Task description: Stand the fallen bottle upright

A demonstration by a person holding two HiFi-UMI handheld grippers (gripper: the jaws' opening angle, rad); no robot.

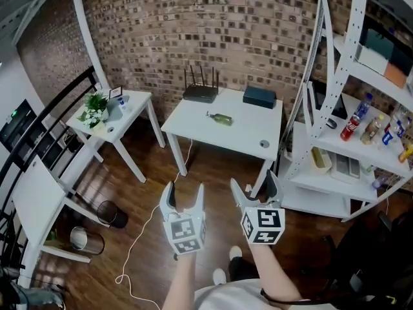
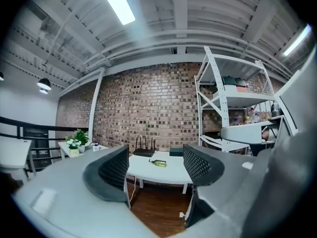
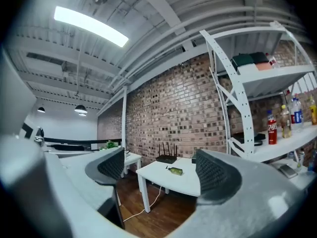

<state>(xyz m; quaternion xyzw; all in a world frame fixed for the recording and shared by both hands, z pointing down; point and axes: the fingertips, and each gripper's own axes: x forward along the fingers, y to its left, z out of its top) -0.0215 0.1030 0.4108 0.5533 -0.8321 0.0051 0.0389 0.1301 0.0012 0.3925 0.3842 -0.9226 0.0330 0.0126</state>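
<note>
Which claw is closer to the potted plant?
Left. The left gripper is over the floor, far short of the plant; the right gripper sits beside it, farther off.

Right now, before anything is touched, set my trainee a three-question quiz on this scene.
1. True or false: the green bottle stands upright on the white table.
2. What sits behind the bottle, at the table's back edge? A) a router with antennas B) a kettle C) a laptop
3. What do the left tongs and the right tongs hold?
Key: 1 false, it lies on its side. 2 A. 3 nothing; both are open and empty.
</note>
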